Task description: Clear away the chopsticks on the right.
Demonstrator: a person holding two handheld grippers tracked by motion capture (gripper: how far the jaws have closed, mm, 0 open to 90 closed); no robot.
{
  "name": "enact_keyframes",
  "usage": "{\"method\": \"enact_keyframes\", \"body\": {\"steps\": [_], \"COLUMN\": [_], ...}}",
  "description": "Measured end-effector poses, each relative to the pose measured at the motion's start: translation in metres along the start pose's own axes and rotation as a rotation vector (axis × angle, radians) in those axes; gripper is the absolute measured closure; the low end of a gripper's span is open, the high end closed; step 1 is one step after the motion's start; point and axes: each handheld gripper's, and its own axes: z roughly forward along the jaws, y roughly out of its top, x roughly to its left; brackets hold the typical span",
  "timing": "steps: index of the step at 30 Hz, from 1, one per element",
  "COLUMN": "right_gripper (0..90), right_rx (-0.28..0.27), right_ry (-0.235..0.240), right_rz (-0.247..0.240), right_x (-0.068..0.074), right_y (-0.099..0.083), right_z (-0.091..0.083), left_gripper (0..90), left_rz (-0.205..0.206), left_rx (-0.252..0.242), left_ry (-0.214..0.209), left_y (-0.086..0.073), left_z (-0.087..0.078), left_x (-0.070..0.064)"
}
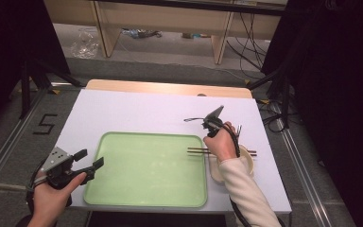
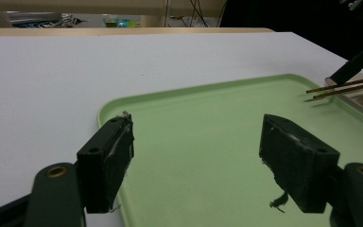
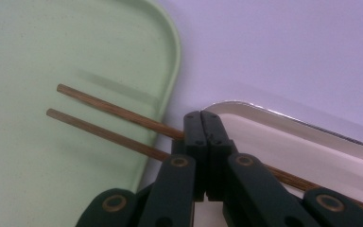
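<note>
Chopsticks point(image 3: 113, 111), a thin brown wooden pair, are lying parallel, clamped by the right gripper point(image 3: 207, 127); the left gripper point(image 2: 208, 156) is gaping apart.

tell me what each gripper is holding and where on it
The right gripper is shut on the chopsticks, around mid-length, above the cream dish. The left gripper is open, holding nothing.

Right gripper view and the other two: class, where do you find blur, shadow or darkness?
Right gripper view: the gripper is close and soft, and the chopsticks cast a faint shadow on the green tray. Left gripper view: background soft. High view: both sides dark, white table evenly lit.
</note>
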Motion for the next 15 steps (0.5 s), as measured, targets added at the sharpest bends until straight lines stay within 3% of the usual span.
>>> {"method": "enact_keyframes", "body": {"steps": [15], "right_gripper": [90.0], "right_rx": [-0.021], "right_ry": [0.013], "right_rz": [-0.012], "right_x": [-0.0019], "right_y": [0.0011], "right_z": [0.0015], "left_gripper": [26.5], "left_rz": [-0.003], "left_rx": [0.004], "left_ry": [-0.002], "left_y": [-0.0003], "left_z": [0.0003], "left_x": [0.0001]}}
